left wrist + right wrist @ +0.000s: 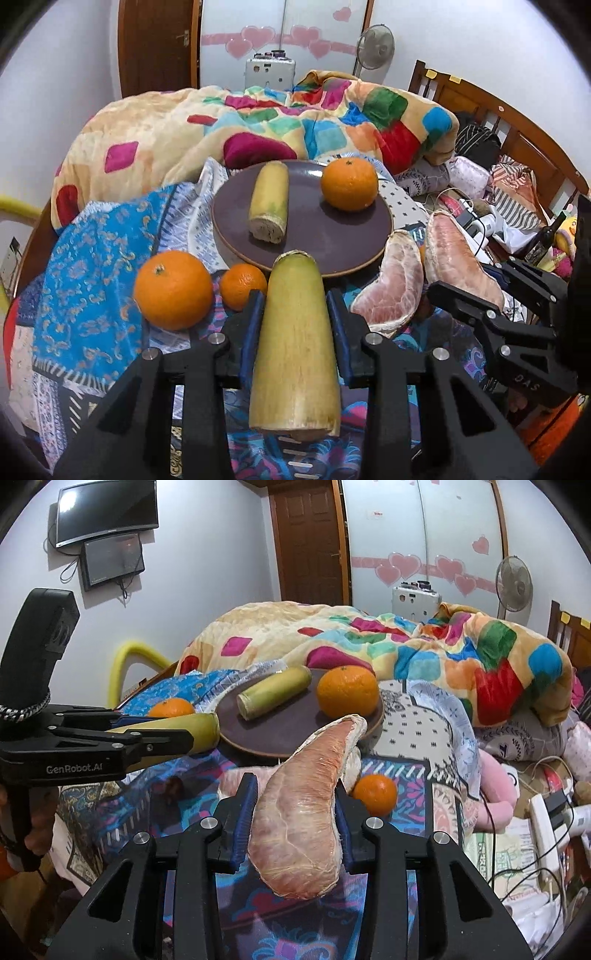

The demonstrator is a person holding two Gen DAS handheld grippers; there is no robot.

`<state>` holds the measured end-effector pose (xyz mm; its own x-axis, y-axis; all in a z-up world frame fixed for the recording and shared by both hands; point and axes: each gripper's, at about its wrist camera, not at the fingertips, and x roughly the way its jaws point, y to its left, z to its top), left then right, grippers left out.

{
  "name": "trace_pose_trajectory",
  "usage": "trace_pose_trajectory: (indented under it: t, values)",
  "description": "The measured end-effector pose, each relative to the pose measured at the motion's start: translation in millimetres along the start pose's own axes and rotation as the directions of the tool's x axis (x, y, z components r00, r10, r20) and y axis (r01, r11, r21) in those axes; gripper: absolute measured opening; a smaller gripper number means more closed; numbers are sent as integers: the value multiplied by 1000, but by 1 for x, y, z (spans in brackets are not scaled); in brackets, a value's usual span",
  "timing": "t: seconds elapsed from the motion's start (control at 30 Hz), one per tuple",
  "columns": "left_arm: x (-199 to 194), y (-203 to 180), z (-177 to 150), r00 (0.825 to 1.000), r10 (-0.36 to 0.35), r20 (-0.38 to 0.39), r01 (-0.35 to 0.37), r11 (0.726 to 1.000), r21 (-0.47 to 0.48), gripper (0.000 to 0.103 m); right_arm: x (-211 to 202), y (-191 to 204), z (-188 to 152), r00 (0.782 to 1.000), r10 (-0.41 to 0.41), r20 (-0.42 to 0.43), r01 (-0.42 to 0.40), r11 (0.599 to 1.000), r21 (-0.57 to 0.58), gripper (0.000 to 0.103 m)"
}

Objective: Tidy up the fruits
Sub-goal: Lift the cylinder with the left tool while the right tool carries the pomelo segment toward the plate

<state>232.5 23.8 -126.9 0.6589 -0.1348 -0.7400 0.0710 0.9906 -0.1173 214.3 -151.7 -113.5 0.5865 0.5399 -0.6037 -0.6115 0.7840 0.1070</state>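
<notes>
Sugarcane piece (295,343) sits clamped in the left gripper (295,299); the right gripper (295,786) clamps a pomelo segment (306,812).

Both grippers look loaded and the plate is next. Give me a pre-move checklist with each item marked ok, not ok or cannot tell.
1. Left gripper shut on the sugarcane piece: ok, blue pads press both sides.
2. Right gripper shut on the pomelo segment: ok, held between the pads.
3. Free space on the plate: ok, the front part is bare; a second cane piece and an orange sit further back.
4. Grippers apart from each other: ok, a gap shows in the left wrist view.
5. Held cane lifted off the cloth: cannot tell.
6. Fruit left off the plate: not ok, two oranges and another pomelo segment lie on the cloth.
</notes>
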Motion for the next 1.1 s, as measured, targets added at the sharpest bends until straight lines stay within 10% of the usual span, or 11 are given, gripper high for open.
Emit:
trace_pose_trajectory:
  t: [1.1]
  values:
    - [34, -15, 59, 999, -37, 10, 37, 996, 75, 29, 33, -22, 30, 1000, 12, 29, -12, 1000, -28, 35]
